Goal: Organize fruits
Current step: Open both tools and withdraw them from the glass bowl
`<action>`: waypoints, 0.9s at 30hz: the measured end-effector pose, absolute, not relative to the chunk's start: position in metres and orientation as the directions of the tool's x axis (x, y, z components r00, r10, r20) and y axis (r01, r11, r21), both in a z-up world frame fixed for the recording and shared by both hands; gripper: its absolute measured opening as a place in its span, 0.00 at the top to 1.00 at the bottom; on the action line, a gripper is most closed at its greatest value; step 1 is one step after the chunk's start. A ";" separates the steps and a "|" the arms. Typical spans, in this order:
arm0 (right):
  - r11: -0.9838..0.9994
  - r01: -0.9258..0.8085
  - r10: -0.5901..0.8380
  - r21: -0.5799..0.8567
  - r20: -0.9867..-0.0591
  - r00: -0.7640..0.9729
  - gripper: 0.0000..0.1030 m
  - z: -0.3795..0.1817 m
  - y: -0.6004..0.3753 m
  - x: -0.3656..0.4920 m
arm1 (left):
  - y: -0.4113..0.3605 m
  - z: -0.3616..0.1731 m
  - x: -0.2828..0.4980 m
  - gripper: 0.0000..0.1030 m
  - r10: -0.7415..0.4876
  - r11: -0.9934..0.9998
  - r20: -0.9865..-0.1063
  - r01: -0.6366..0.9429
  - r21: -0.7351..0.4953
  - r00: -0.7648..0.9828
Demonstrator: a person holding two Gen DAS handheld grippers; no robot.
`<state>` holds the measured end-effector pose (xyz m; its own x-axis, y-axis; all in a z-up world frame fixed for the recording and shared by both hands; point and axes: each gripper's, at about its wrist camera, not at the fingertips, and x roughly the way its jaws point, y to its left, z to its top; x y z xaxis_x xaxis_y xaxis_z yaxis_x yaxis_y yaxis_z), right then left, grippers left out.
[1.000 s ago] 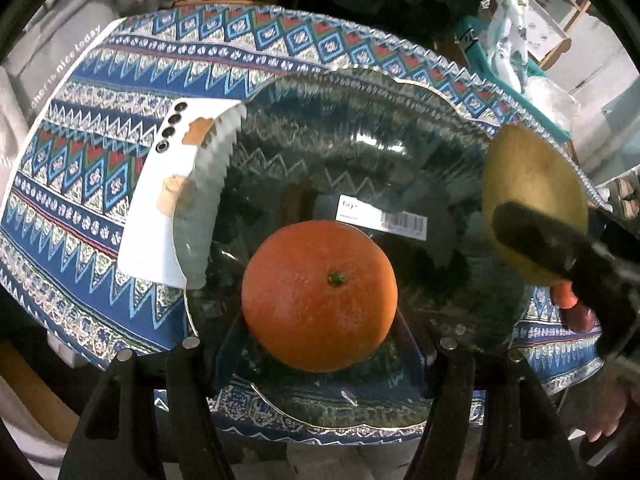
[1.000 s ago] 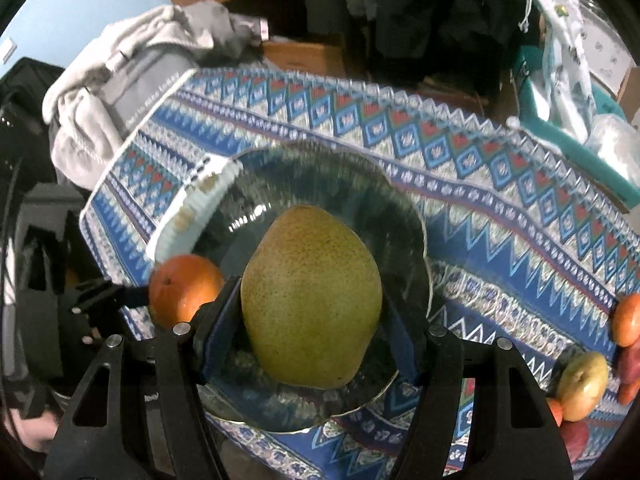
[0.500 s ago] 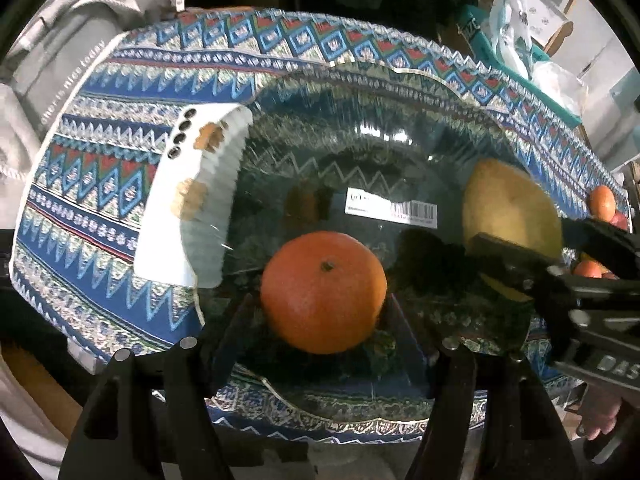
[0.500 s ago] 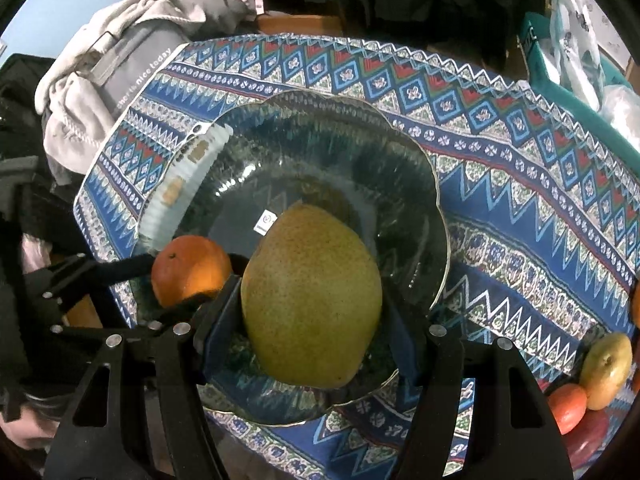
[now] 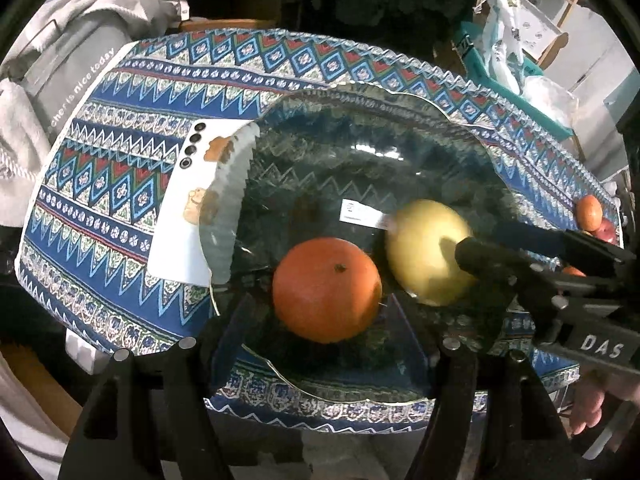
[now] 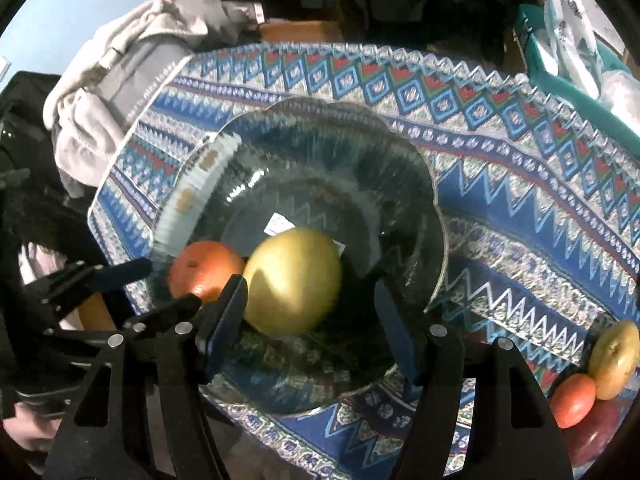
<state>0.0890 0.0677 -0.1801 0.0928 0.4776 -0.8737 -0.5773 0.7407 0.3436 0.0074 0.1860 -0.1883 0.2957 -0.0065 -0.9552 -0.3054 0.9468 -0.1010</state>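
A clear glass bowl (image 5: 400, 104) (image 6: 424, 184) stands on the patterned tablecloth. In it lie an orange (image 5: 326, 290) (image 6: 204, 268) and a yellow-green pear (image 5: 430, 252) (image 6: 294, 280), side by side. My left gripper (image 5: 320, 320) is open, its fingers apart on either side of the orange without gripping it. My right gripper (image 6: 308, 312) is open; the pear lies between its fingers, close to the left one, with a wide gap to the right one. The right gripper also shows in the left wrist view (image 5: 492, 252).
A white phone (image 5: 188, 204) lies partly under the bowl's left rim. Grey clothes (image 5: 48, 72) (image 6: 120, 88) hang at the table's left end. More fruit, an apple (image 6: 614, 358), a small orange (image 6: 572, 400) and a red one, lie at the right edge. A teal box (image 6: 560, 64) stands behind.
Both grippers have lowered into the bowl and opened. The orange and the pear, held before, now rest in the bowl side by side.
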 end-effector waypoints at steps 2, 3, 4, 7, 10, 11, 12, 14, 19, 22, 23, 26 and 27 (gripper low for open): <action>0.744 -0.570 0.489 0.349 -0.865 0.110 0.35 -0.170 0.062 0.089 | 0.183 -0.184 0.008 0.31 -0.002 0.950 -0.951 -0.297 -0.098 0.309; 0.746 -0.566 0.496 0.351 -0.860 0.121 0.34 -0.164 0.059 0.088 | 0.181 -0.181 0.008 0.31 -0.004 0.952 -0.948 -0.290 -0.101 0.318; 0.748 -0.565 0.498 0.348 -0.857 0.132 0.34 -0.159 0.056 0.088 | 0.179 -0.180 0.008 0.31 -0.006 0.953 -0.946 -0.285 -0.104 0.325; 0.760 -0.564 0.493 0.322 -0.852 0.177 0.31 -0.141 0.045 0.086 | 0.173 -0.173 0.009 0.31 -0.017 0.955 -0.938 -0.271 -0.117 0.346; 0.772 -0.556 0.493 0.309 -0.842 0.218 0.31 -0.125 0.033 0.084 | 0.164 -0.165 0.010 0.31 -0.020 0.961 -0.929 -0.249 -0.119 0.369; 0.778 -0.551 0.488 0.300 -0.841 0.231 0.31 -0.120 0.028 0.083 | 0.161 -0.161 0.010 0.31 -0.018 0.964 -0.926 -0.240 -0.117 0.377; 0.785 -0.549 0.481 0.288 -0.842 0.246 0.31 -0.115 0.024 0.082 | 0.156 -0.157 0.010 0.31 -0.019 0.967 -0.923 -0.228 -0.115 0.385; 0.800 -0.544 0.460 0.255 -0.842 0.281 0.29 -0.106 0.014 0.079 | 0.147 -0.149 0.010 0.31 -0.021 0.972 -0.914 -0.204 -0.113 0.406; 0.829 -0.523 0.422 0.200 -0.837 0.349 0.27 -0.088 -0.013 0.074 | 0.124 -0.134 0.011 0.27 -0.034 0.983 -0.895 -0.149 -0.112 0.446; 0.841 -0.506 0.412 0.191 -0.833 0.370 0.25 -0.082 -0.032 0.071 | 0.107 -0.125 0.012 0.27 -0.039 0.989 -0.884 -0.106 -0.100 0.466; 0.847 -0.499 0.406 0.185 -0.831 0.380 0.24 -0.080 -0.040 0.070 | 0.101 -0.123 0.012 0.27 -0.045 0.991 -0.882 -0.089 -0.098 0.470; 0.856 -0.486 0.395 0.173 -0.826 0.401 0.21 -0.075 -0.059 0.065 | 0.088 -0.114 0.014 0.27 -0.054 0.994 -0.875 -0.060 -0.094 0.481; 0.860 -0.482 0.391 0.169 -0.824 0.409 0.21 -0.073 -0.066 0.063 | 0.084 -0.111 0.014 0.25 -0.061 0.994 -0.872 -0.053 -0.099 0.485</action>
<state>0.0630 -0.0663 -0.0733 0.4090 0.3914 -0.8243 -0.4818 0.8598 0.1692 0.0141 0.0843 -0.1112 0.4848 -0.0612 -0.8725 -0.0529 0.9937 -0.0991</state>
